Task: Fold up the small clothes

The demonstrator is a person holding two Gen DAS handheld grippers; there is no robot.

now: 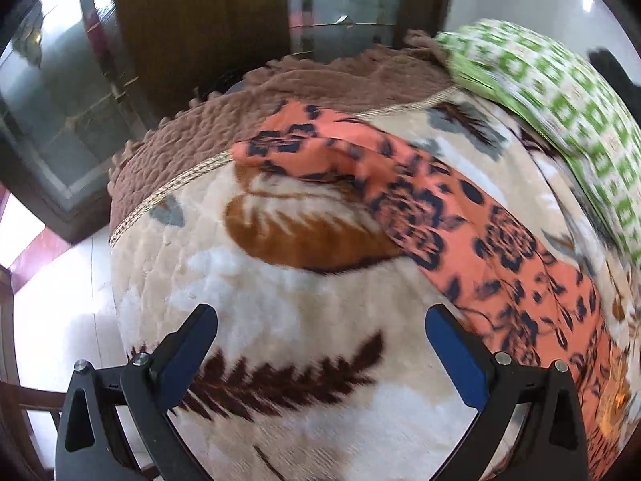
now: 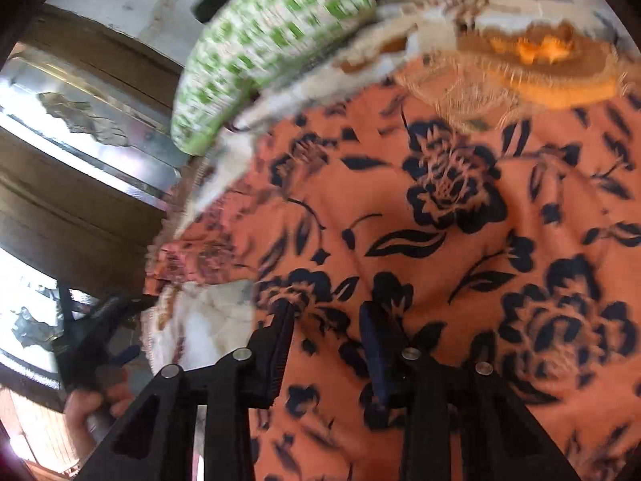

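An orange cloth with dark blue flowers (image 1: 460,216) lies in a long strip across a cream blanket with brown leaves (image 1: 280,312). My left gripper (image 1: 320,320) is open and empty above the blanket, to the left of the cloth. In the right wrist view the same cloth (image 2: 460,240) fills the frame. My right gripper (image 2: 326,308) is low over the cloth with its jaws partly open; no cloth shows between them. The left gripper (image 2: 92,336) and the hand that holds it show at the lower left of that view.
A green and white patterned pillow (image 1: 561,92) lies at the blanket's far right edge, also seen in the right wrist view (image 2: 260,48). A brown quilted border (image 1: 192,136) edges the bed. A wooden cabinet with glass doors (image 1: 192,20) stands behind, with pale floor (image 1: 52,280) at left.
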